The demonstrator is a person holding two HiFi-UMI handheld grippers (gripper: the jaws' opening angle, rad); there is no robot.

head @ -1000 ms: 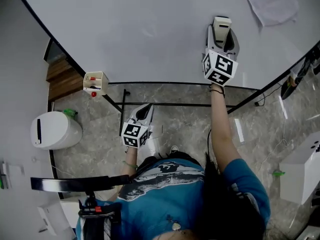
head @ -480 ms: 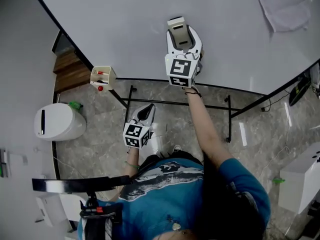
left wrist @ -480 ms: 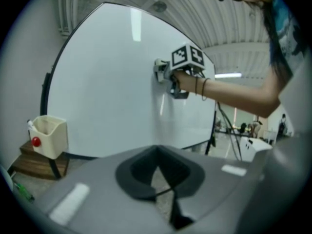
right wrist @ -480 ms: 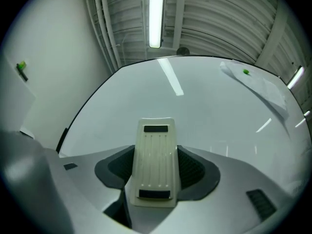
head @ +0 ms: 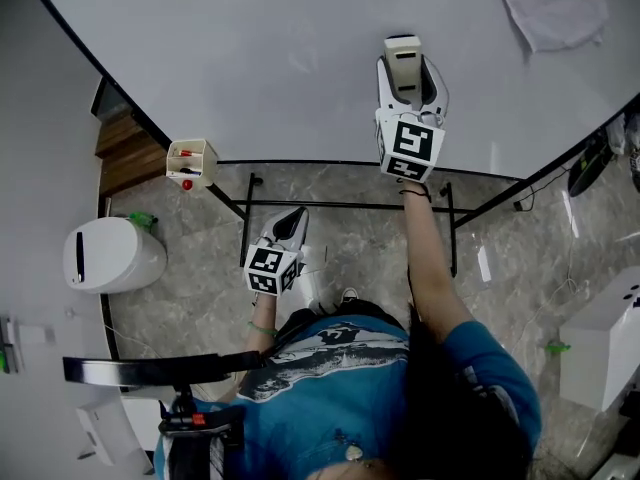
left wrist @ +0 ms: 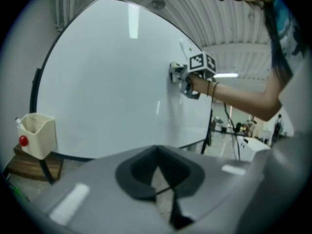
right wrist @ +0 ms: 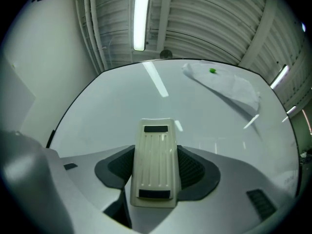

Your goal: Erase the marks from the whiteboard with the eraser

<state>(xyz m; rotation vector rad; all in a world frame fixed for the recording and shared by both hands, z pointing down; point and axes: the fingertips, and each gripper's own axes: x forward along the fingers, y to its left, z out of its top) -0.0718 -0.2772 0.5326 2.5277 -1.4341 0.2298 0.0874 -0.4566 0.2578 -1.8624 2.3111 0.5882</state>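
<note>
Right gripper view is showing the right gripper clamping the eraser lengthwise against the whiteboard; the left gripper is idling nearer, jaws closed empty.

Bright ceiling tube, whiteboard glare, dark fisheye edges.

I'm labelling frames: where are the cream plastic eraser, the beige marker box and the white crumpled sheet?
cream plastic eraser (right wrist: 155, 162), right gripper view, ribbed back
beige marker box (head: 198, 171), head view, outer wall
white crumpled sheet (head: 555, 8), head view, middle
</note>
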